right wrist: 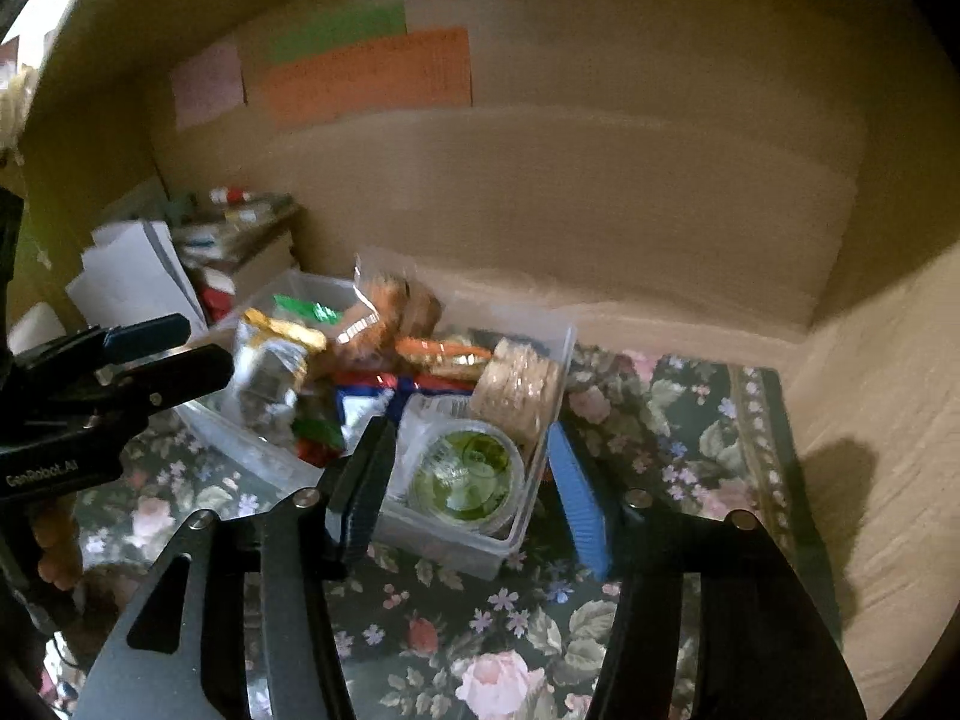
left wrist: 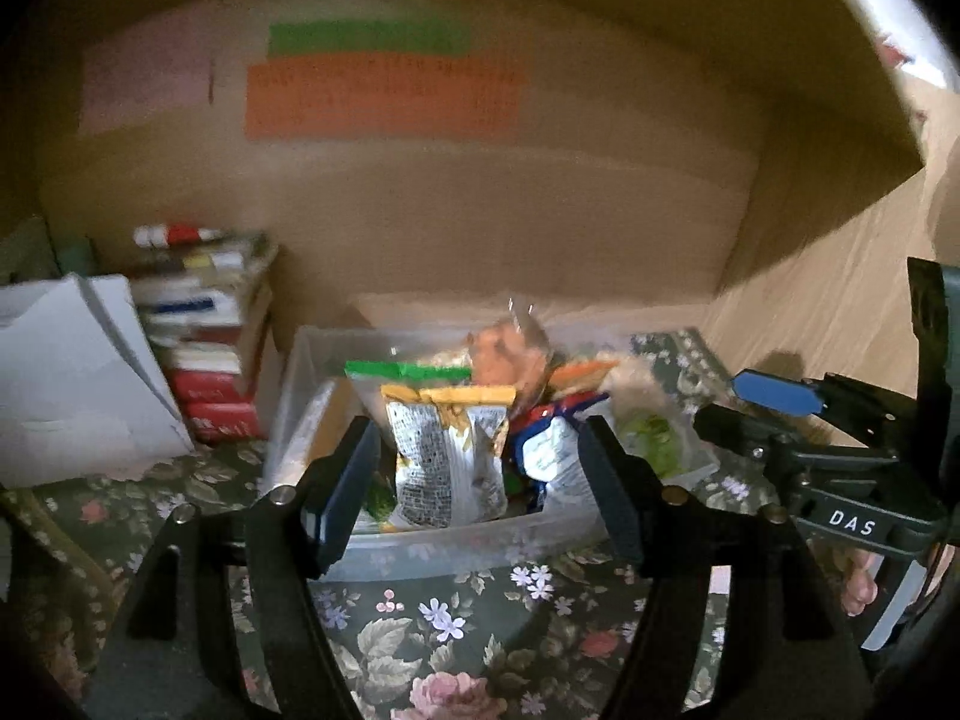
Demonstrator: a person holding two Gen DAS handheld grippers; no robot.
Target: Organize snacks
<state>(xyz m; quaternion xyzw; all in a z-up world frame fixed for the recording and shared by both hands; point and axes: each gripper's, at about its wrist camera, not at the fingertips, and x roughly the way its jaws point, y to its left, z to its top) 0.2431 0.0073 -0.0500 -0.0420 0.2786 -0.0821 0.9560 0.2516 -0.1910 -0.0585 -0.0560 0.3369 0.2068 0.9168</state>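
Two grippers hover over one clear plastic bin (left wrist: 420,552) on a floral tablecloth (left wrist: 444,630), the bin crammed with snacks. The left gripper (left wrist: 474,480) stands spread wide and holds nothing; its fingers flank a silver-and-yellow crinkle packet (left wrist: 447,456) that stands upright, long axis vertical, sealed top edge uppermost. The right gripper (right wrist: 474,480) is likewise parted and empty, straddling the bin's near corner above a round green-lidded tub (right wrist: 465,474), lid facing up. Beside the tub a stack of round crackers (right wrist: 519,387) lies on its side (axis roughly level). The packets are probably light, soft and slippery, best pinched at the stiff top seam; the tub looks rigid, suited to a rim grasp. A pile of books (left wrist: 204,348) sits left of the bin.
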